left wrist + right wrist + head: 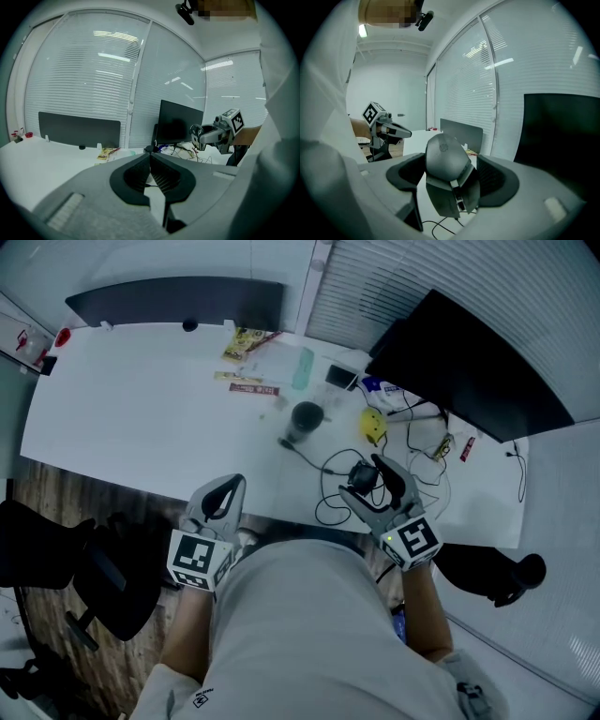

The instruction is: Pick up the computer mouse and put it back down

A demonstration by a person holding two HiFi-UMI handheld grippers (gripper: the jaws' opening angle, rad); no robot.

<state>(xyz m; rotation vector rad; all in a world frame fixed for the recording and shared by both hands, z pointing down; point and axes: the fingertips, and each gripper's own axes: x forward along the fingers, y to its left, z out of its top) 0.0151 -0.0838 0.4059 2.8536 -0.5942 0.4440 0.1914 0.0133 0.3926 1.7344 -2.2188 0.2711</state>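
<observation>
Left gripper (225, 491): jaws together with nothing between them, at the near edge of the white desk (141, 418).
Right gripper (370, 479): jaws clamped on the sides of the grey computer mouse (445, 161).
Mouse position: between the right jaws, over the desk's near right part, tilted nose down.
Cable (328, 470): black, looped on the desk under the mouse.
Middle: dark cup (305, 418), upright.
Far right: black monitor (469, 362).

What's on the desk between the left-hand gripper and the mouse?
Between left gripper and mouse: only bare white desk and a black cable loop, seen in the head view.
</observation>
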